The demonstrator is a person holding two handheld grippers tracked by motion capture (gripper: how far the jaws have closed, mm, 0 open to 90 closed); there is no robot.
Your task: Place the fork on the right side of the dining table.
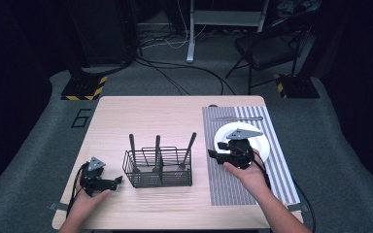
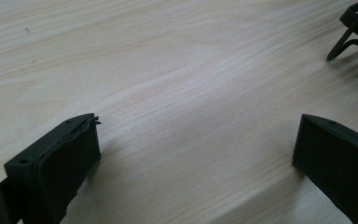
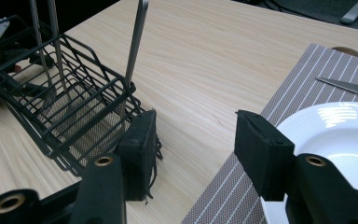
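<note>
While the black wire caddy [image 1: 158,168] is standing at the middle of the wooden table [image 1: 175,114], three pieces of cutlery [image 1: 157,151] are standing upright in it, handles up, one to each of its three compartments as far as the high view tells. Just right of the caddy, a striped placemat [image 1: 233,184] is lying along the table's right side, carrying a white plate [image 1: 262,145] and, beyond the plate, a knife [image 1: 237,118] lying flat.

The right gripper [image 1: 218,156] is hovering over the placemat's left edge, in front of the plate; its jaws are standing partly open, with nothing between them. The left gripper [image 1: 119,180] is resting low near the caddy's left end, apart from it, its jaws gaping wide and gripping nothing.

Seen from the right gripper view, the caddy's mesh floor [image 3: 86,140] and the thin shaft of the nearest utensil [image 3: 135,51] are showing clearly, details too small from above. The left gripper view is giving bare wood grain and one corner foot of the caddy [image 2: 349,39].
</note>
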